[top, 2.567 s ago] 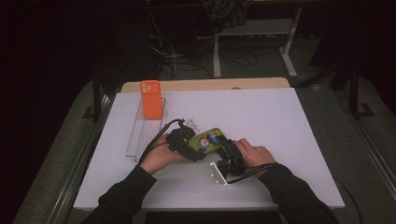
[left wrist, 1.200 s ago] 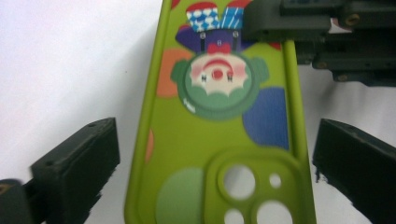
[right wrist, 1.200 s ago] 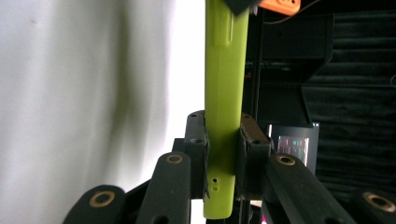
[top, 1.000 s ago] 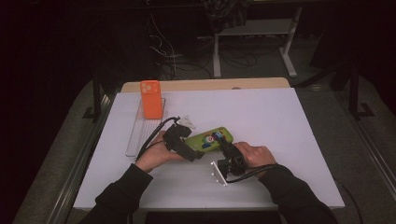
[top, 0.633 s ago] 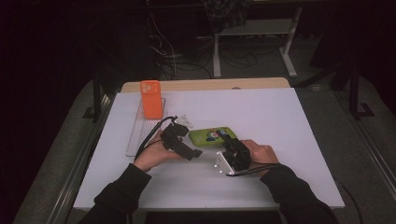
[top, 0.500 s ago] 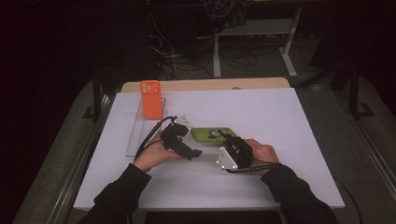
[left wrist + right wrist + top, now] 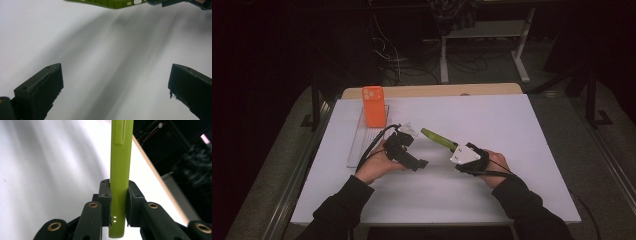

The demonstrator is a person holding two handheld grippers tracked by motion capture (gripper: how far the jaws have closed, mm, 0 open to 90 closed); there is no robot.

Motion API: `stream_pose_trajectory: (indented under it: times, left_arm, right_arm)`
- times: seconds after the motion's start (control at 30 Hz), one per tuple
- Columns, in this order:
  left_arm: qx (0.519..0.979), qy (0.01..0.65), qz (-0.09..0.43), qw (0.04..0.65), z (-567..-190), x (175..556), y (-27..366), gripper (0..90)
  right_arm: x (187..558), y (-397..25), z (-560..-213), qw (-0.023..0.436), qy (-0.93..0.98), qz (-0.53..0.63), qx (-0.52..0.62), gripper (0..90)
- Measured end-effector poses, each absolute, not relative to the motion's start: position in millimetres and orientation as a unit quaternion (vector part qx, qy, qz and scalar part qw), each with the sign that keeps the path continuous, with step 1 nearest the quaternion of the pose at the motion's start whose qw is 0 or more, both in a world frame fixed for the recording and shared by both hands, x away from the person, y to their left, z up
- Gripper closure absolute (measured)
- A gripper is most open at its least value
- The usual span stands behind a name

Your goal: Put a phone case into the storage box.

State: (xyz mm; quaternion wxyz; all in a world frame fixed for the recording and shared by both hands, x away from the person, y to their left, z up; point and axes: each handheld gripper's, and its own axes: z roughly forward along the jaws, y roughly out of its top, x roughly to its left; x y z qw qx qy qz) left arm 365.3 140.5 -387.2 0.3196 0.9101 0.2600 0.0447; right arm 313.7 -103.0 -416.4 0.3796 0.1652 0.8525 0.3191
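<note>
A lime-green phone case (image 7: 438, 139) hangs edge-up just above the white table (image 7: 522, 125), with my right gripper (image 7: 456, 148) shut on its near end. In the right gripper view the case (image 7: 120, 157) rises straight up between the two pads of the right gripper (image 7: 119, 195). My left gripper (image 7: 417, 151) sits to the left of the case, apart from it. In the left gripper view it (image 7: 115, 87) stands wide open over bare table, with the case's edge (image 7: 110, 3) far ahead at the top.
An orange phone (image 7: 373, 106) stands upright at the far end of a clear tray (image 7: 362, 145) left of my left hand. A wooden strip (image 7: 437, 91) runs along the table's back edge. Dark floor, cables and a stand lie beyond.
The green case lay flat between both grippers. My right gripper has turned it onto its edge and drawn it right; my left gripper has come away from it and stands open.
</note>
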Motion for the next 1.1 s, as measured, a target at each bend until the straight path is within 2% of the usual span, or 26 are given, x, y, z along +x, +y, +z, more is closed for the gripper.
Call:
stream_pose_trajectory:
  times: [0.1, 0.4, 0.5, 0.7, 0.97, 1.1]
  left_arm:
    - [0.901, 0.276, 0.045, 0.331, -388.2, 364.5, 139.4, 0.0]
    - [0.902, 0.274, 0.043, 0.332, -388.6, 366.4, 140.9, 0.0]
    - [0.890, 0.295, 0.037, 0.345, -389.6, 364.6, 139.5, 0.0]
    - [0.888, 0.295, 0.038, 0.350, -389.5, 364.9, 139.4, 0.0]
    - [0.889, 0.293, 0.042, 0.349, -389.7, 365.8, 140.1, 0.0]
    - [0.878, 0.306, 0.037, 0.366, -390.7, 365.1, 137.8, 0.0]
  right_arm:
    - [315.8, -104.7, -415.5, 0.352, 0.853, 0.334, 0.190, 75.4]
    - [323.5, -111.3, -410.4, 0.276, 0.849, 0.375, 0.251, 75.5]
    - [325.6, -114.4, -408.8, 0.252, 0.844, 0.387, 0.273, 75.5]
    - [333.5, -122.9, -407.3, 0.207, 0.831, 0.413, 0.310, 75.5]
    - [341.8, -133.8, -407.3, 0.126, 0.800, 0.451, 0.374, 75.7]
    - [344.4, -138.8, -407.5, 0.118, 0.793, 0.456, 0.387, 75.7]
